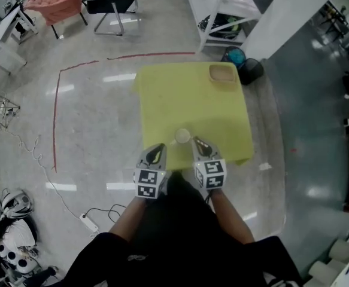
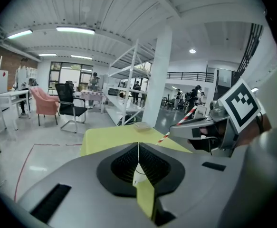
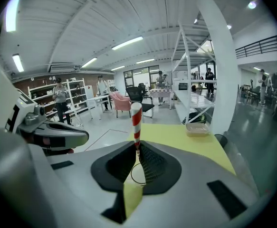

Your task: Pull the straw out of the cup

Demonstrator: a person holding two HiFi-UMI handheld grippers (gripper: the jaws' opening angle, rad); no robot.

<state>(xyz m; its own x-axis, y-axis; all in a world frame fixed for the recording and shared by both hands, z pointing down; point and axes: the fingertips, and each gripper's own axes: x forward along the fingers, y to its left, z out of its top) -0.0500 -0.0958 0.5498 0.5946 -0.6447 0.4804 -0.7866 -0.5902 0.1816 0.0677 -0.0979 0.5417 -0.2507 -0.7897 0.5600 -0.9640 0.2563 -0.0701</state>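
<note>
A red-and-white striped straw [image 3: 136,120] stands up out of my right gripper [image 3: 137,148], which is shut on it. From the left gripper view the same straw [image 2: 178,124] sticks out past the right gripper's tips. The cup [image 1: 182,136], pale and round, stands on the yellow table [image 1: 192,100] between and just beyond both grippers; its rim shows as a thin ring [image 3: 138,175] below the right jaws. My left gripper [image 1: 157,151] hangs beside the cup, its jaws [image 2: 138,148] meeting in a thin line. A small white bit shows under them, too small to name.
A shallow tan tray [image 1: 224,73] sits at the table's far right corner. A white shelf rack [image 1: 222,8] and pillar stand behind the table, dark round objects [image 1: 246,67] lie on the floor there, and a black chair [image 1: 111,2] stands at the far left.
</note>
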